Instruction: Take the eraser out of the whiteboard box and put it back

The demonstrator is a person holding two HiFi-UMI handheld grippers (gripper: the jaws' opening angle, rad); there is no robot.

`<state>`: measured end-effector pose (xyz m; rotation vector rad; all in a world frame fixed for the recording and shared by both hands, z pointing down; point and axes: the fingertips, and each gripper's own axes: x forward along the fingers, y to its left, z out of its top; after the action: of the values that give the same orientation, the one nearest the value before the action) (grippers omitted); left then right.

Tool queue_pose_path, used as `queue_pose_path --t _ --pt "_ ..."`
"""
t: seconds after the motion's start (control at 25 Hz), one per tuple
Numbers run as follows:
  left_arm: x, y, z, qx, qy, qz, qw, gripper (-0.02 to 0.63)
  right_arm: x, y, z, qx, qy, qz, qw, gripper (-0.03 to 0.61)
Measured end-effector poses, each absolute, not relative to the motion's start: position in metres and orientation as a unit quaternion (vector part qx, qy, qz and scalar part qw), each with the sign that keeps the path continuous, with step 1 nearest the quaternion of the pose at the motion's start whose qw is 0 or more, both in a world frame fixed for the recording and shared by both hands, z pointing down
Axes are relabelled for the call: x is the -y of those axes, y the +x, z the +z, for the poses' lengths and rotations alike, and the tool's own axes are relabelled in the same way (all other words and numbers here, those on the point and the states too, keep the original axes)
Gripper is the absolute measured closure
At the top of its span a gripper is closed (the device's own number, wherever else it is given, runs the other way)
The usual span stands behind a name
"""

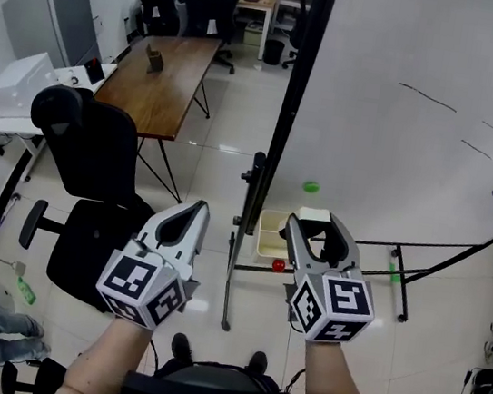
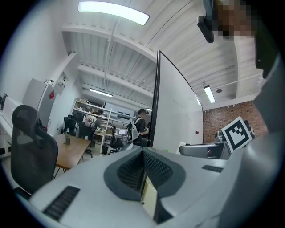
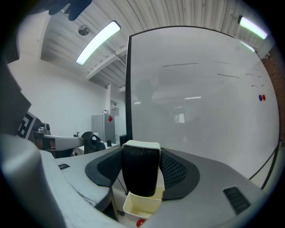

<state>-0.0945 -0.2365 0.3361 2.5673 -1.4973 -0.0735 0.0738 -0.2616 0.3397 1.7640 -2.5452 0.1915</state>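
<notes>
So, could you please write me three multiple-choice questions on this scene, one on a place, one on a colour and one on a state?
1. Where is the eraser? A) in the box; B) between the jaws of the right tool; C) in the left tool.
2. What colour is the box? A) cream; B) blue; C) black.
3. How do the left tool's jaws stand? A) wide apart; B) clamped on the eraser; C) together, with nothing between them.
Answers: 1 B, the right gripper view shows the pads pressing on its black felt; 2 A, its walls show pale cream in the head view and the right gripper view; 3 C, the left gripper view shows the pads meeting.
</notes>
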Motion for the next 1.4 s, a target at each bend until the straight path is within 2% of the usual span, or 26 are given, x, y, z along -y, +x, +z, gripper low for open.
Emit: queue_pose_path --t 0.24,0.4,1.4 --pt "0.212 -0.094 0.292 0.501 0.864 -0.038 0.046 0.591 0.232 0.079 0.289 0.827 0.561 0.034 -0.014 0.295" --pt "0.201 -0.089 0.277 0.496 0.867 -0.046 0.032 0.591 0.217 0.081 0.273 0.829 0.558 0.017 -0.013 0.295" --pt "0.185 -0.079 0.272 0.480 0.875 -0.048 0.032 0.591 0.194 0.090 0.262 0.825 0.564 0.018 -0.031 0.295"
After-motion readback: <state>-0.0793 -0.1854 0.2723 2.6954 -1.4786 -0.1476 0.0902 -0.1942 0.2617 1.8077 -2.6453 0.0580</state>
